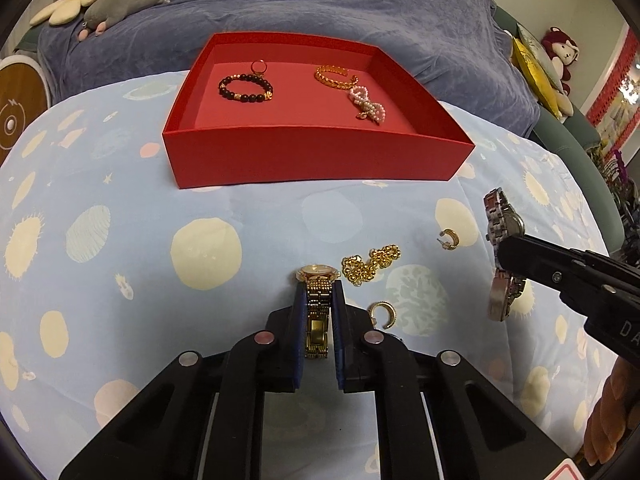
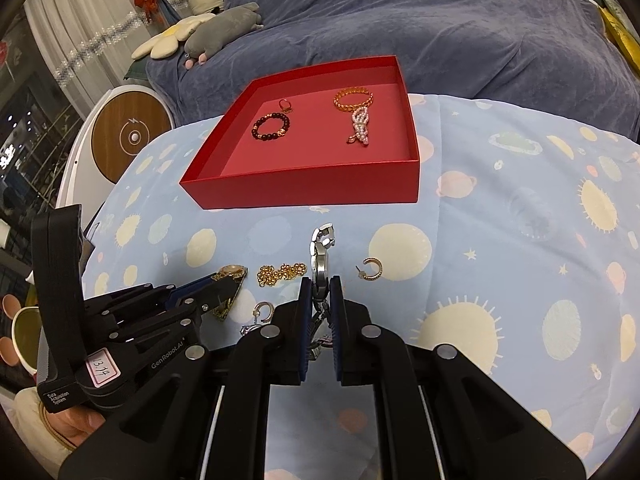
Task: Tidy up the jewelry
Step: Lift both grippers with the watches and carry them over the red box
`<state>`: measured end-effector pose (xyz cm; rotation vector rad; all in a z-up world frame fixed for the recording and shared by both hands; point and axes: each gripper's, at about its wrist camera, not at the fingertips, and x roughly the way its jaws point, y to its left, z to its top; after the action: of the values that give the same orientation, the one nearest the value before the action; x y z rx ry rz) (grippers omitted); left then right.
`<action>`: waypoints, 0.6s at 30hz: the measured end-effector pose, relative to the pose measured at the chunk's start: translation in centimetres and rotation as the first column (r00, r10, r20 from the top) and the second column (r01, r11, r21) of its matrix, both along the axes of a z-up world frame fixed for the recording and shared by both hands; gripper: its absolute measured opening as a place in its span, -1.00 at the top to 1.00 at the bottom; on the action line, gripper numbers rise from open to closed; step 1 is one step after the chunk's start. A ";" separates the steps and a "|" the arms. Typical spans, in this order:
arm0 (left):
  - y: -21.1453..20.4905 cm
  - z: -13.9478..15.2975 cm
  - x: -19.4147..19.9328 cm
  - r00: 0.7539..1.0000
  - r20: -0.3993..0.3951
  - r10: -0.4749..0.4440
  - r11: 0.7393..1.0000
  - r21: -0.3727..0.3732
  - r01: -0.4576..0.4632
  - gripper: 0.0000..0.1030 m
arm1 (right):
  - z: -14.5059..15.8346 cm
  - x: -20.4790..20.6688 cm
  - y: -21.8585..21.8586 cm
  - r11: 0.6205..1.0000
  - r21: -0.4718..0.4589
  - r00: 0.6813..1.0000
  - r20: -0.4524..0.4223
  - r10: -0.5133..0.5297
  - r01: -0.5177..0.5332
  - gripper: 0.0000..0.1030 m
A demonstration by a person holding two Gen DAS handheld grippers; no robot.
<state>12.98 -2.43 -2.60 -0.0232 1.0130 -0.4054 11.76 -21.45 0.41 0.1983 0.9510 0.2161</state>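
My left gripper is shut on a gold watch, held by its band just above the quilt. My right gripper is shut on a silver watch, also seen in the left wrist view. A red tray ahead holds a dark bead bracelet, a ring, a gold chain bracelet and a pearl bow piece. On the quilt lie a gold chain, a gold hoop earring and a pale hoop earring.
The tray stands on a light blue quilt with sun and planet prints. Behind it lies a dark blue blanket with plush toys. A round white and wood device stands at the left.
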 end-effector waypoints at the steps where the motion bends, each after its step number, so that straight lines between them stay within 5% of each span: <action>1: 0.0 0.4 -0.1 1.000 0.006 -0.004 1.000 -0.007 0.004 0.83 | 0.1 0.0 0.0 1.000 0.000 1.000 0.003 0.000 0.000 0.84; 11: 0.3 2.8 -0.6 0.999 0.038 -0.013 0.998 -0.059 0.015 0.83 | 0.6 0.0 0.1 1.000 0.004 1.000 0.013 0.004 -0.004 0.84; 18: 1.3 8.3 0.2 0.991 0.135 -0.009 0.994 -0.110 0.024 0.83 | 3.3 1.7 -0.4 1.000 -0.011 0.997 0.082 -0.013 0.014 0.84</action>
<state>13.21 -1.09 5.69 -0.0865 0.8571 -0.4723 13.46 -21.89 3.76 0.1842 0.8687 0.2046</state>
